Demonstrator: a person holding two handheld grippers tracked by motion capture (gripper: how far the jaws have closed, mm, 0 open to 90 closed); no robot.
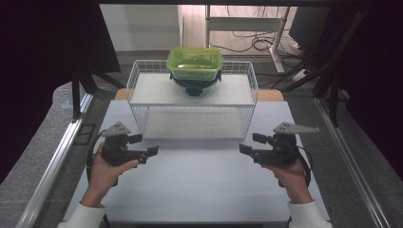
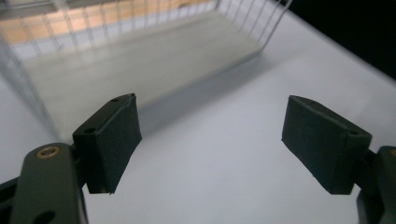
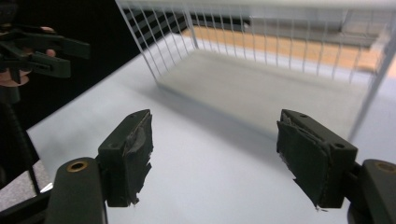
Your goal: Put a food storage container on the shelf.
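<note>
- Left claw (image 1: 153, 151): its jaws stand wide with nothing between them; in the left gripper view only bare white surface (image 2: 224, 154) shows in the gap.
- Right claw (image 1: 246, 148): also wide and holding nothing, its worn pads (image 3: 135, 154) framing bare surface in the right gripper view.
- Progress: judged from this, no grasp has been made. The 2 claws are well short of anything, so the whole handling is left to do.
- Where the thing is: the green box (image 1: 195, 63) sits well ahead of both claws and higher, on the top shelf of the wire rack (image 1: 192, 95), resting on a dark bowl (image 1: 196, 86) under it. It lies between the 2 claws' lines, about midway.
- The rack's lower shelf, just ahead of the claws, holds nothing.
- Pose: both hands come in low over the near part of the surface, 1 at each side, well apart. Each claw lies about level and points inward and forward, toward the rack's open front.
- The left hand (image 1: 102, 168) grips its tool from below and behind; the right hand (image 1: 290, 173) mirrors it.
- Next likely call: lifting both claws to the top shelf to flank the box.
</note>
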